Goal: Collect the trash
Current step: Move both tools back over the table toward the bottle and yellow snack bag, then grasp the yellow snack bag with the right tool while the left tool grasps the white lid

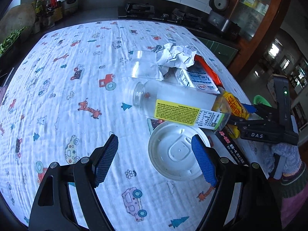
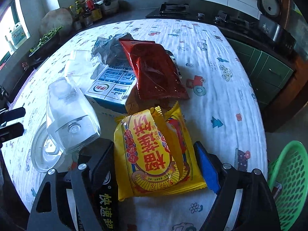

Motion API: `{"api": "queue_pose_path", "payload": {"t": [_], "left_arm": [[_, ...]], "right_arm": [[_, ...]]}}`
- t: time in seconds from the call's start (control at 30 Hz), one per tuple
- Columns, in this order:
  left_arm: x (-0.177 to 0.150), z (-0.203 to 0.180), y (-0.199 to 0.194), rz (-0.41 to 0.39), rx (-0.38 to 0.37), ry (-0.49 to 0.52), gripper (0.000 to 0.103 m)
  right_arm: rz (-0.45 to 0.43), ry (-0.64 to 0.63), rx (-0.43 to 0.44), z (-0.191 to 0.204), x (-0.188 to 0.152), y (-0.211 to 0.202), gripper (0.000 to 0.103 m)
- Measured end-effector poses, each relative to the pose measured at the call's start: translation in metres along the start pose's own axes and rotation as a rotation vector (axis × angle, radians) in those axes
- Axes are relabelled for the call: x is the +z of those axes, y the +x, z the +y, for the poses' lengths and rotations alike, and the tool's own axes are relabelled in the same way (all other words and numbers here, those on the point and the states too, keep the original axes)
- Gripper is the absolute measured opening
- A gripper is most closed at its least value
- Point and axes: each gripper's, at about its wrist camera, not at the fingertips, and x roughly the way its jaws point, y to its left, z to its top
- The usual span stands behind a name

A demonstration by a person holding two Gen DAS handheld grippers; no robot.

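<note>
Table (image 1: 57,77): a cloth printed with cars and giraffes is covering it; the trash is lying heaped toward its right side in the left view.
Basket (image 2: 288,177): a green mesh basket is sitting past the table edge, just right of the right gripper; likely where the trash is going.
Bottle (image 1: 179,105): clear, uncapped, lying on its side with a yellow label. Probably light, stiff and slick; the body is looking like the safest hold.
Carton (image 2: 113,86): a blue and white box is lying flat under the red bag; light and crushable, I judge.
Red bag (image 2: 156,71): a glossy foil pouch is resting across the carton; soft and slippery, best pinched at an edge.
Yellow wrapper (image 2: 154,154): torn open, crinkly, nearly weightless by the look. It is lying between the right fingers, its lower half inside the gap.
Lid (image 1: 177,150): a white plastic disc is lying flat under the bottle's base; thin and hard to lift except by the rim.
Right gripper (image 2: 156,165): its fingers are standing spread on either side of the wrapper, close to its sides but not yet pinching it.
Left gripper (image 1: 156,156): its fingers are hanging wide apart and holding nothing; the lid is sitting behind the right pad (image 1: 204,159).
</note>
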Motion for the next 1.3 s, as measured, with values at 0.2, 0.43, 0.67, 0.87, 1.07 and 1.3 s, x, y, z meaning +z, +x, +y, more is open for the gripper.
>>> {"api": "queue_pose_path", "payload": {"t": [0.2,0.43,0.67,0.87,1.07,1.3], "left_arm": [[-0.004,0.0,0.017,0.042,0.004,0.001,0.074],[-0.009,0.002,0.033,0.094,-0.011,0.0,0.062],[-0.011,0.001,0.039,0.111,-0.005,0.02,0.061],[-0.012,-0.006,0.037,0.106,-0.01,0.043,0.048],[-0.015,-0.007,0.032,0.095,-0.031,0.04,0.029],[-0.019,0.008,0.032,0.093,-0.03,0.005,0.026]], "right_arm": [[-0.009,0.004,0.001,0.0,-0.003,-0.005,0.07],[-0.012,0.007,-0.005,-0.003,-0.004,-0.003,0.07],[-0.003,0.007,-0.021,-0.006,-0.005,0.005,0.071],[-0.018,0.024,-0.008,-0.006,-0.009,-0.001,0.067],[-0.048,0.055,0.013,-0.006,-0.02,-0.014,0.061],[-0.086,0.075,0.031,-0.002,-0.032,-0.033,0.06]]}}
